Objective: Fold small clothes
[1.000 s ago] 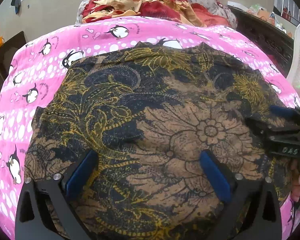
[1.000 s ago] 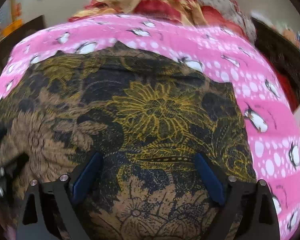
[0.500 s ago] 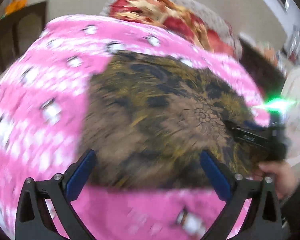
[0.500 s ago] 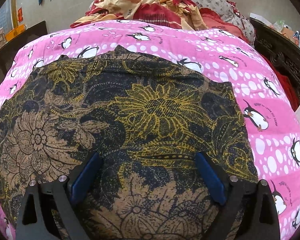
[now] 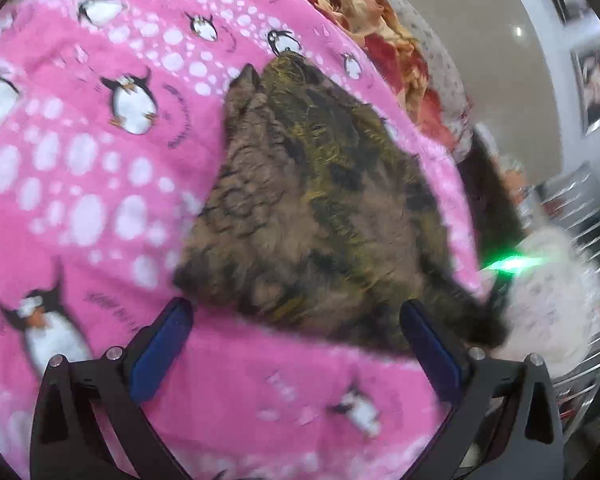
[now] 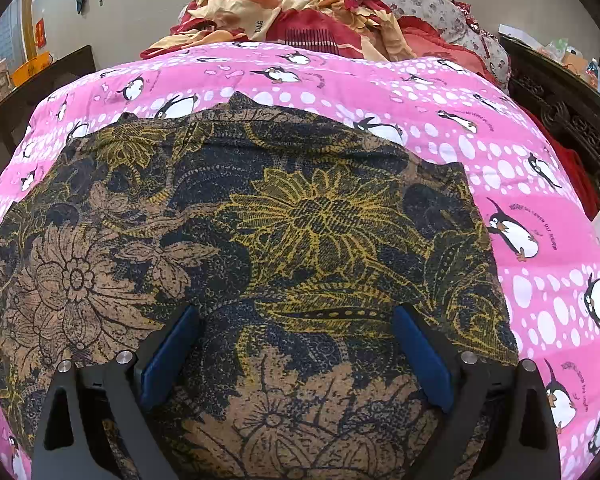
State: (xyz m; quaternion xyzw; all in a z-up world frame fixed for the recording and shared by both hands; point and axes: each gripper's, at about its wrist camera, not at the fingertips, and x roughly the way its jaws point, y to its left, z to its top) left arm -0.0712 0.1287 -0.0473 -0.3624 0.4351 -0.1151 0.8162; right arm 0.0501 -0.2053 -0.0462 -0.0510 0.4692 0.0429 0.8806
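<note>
Two hand-held grippers frame one garment, a brown, black and mustard floral-print cloth [image 6: 284, 240] spread flat on a pink fleece blanket printed with penguins [image 6: 540, 184], which gives a broad, soft folding surface. Right gripper [image 6: 296, 344]: blue-padded fingers [image 6: 168, 356] spread wide and grasping nothing, poised low over the near middle of the cloth, probably to choose a hold. Left gripper [image 5: 296, 340]: fingers likewise released, set off the cloth's left side; its blurred view shows the garment [image 5: 320, 216] lying ahead and to the right, its near left corner just beside the left pad [image 5: 160, 352], plausibly the next grasp point. Far edge: a heap of red and cream bedding [image 6: 300, 20], apart from the work.
</note>
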